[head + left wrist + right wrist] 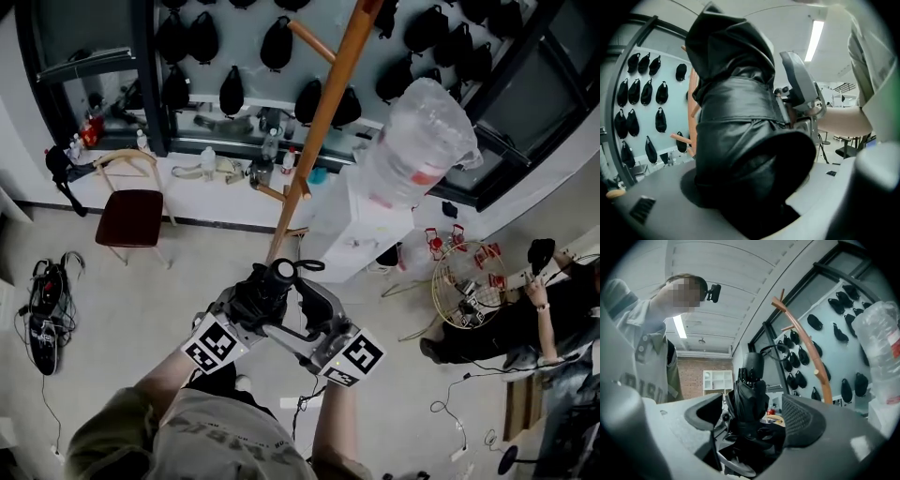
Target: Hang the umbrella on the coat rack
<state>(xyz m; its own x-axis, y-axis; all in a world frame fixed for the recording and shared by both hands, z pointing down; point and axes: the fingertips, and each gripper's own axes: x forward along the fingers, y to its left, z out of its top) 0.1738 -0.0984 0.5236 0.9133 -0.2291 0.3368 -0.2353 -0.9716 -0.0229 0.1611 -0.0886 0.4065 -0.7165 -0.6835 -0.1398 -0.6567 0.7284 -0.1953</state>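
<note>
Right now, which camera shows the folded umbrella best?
The right gripper view: the umbrella shows its handle, strap loop and folded black canopy in one sharp look. The left gripper view is so close that black fabric fills most of it. The head view shows it small and dark from above.

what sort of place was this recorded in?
Probably a lab or workshop room: rows of black items hung on the wall, a water cooler beside the coat rack, cables loose on the floor.
</note>
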